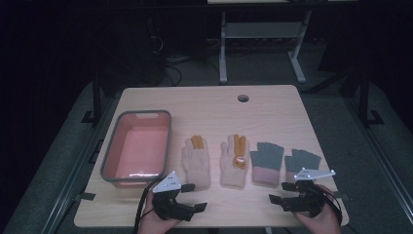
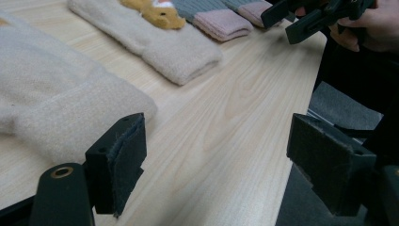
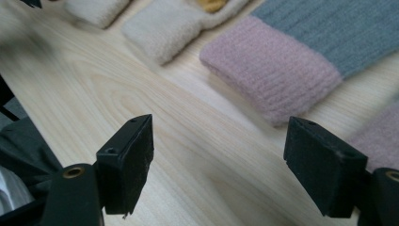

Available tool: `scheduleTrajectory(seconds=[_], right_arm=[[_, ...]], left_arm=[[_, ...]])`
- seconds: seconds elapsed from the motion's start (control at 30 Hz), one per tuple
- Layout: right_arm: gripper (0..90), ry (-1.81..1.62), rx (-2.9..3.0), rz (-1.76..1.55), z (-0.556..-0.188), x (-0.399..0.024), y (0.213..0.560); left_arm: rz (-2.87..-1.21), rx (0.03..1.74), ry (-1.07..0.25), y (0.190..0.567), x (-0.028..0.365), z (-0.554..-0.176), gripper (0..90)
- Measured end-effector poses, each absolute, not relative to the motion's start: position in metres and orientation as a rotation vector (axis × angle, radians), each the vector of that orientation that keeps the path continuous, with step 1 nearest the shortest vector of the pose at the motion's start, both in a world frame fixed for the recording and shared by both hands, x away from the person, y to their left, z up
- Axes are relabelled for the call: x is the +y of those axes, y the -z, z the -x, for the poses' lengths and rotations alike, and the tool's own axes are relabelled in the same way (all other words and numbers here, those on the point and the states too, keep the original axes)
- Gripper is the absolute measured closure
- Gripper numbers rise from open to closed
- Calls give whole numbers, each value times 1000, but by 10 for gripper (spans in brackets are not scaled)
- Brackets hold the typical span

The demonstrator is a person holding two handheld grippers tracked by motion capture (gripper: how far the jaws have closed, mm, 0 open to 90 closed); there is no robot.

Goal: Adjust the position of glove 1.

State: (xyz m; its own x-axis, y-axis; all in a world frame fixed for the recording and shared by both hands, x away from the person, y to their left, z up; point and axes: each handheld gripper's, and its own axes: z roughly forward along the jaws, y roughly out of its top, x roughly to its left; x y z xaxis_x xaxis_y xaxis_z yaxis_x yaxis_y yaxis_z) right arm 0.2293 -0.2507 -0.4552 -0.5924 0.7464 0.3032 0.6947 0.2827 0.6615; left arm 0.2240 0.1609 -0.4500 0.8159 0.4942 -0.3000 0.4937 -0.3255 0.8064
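Four gloves lie in a row across the table's middle. From the left these are a beige glove (image 1: 196, 160) with orange fingers, a second beige glove (image 1: 234, 161) with an orange animal figure, and two grey gloves (image 1: 267, 162) (image 1: 302, 163) with pink cuffs. My left gripper (image 1: 194, 197) rests open near the front edge, just below the first beige glove's cuff (image 2: 61, 108). My right gripper (image 1: 281, 192) is open too, low over the wood in front of the grey gloves' pink cuffs (image 3: 273, 70). Nothing lies between either pair of jaws (image 2: 219, 155) (image 3: 219, 165).
A pink basin (image 1: 137, 148) with a grey rim stands empty at the table's left. A cable hole (image 1: 243, 98) sits near the far edge. The table's front edge (image 1: 234, 225) runs close under both hands. A desk frame (image 1: 258, 44) stands on the floor beyond.
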Motion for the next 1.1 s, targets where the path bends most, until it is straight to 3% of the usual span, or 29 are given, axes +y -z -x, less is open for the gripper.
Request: scheduleTrajectory(seconds=[0.6, 1.1], right_arm=[[246, -1198, 2515, -1293, -237, -228, 440], [262, -1121, 2647, -1195, -272, -189, 421]], left_arm=[[-1984, 712, 5, 449, 160, -219, 203], [-1982, 707, -6, 448, 162, -219, 201]])
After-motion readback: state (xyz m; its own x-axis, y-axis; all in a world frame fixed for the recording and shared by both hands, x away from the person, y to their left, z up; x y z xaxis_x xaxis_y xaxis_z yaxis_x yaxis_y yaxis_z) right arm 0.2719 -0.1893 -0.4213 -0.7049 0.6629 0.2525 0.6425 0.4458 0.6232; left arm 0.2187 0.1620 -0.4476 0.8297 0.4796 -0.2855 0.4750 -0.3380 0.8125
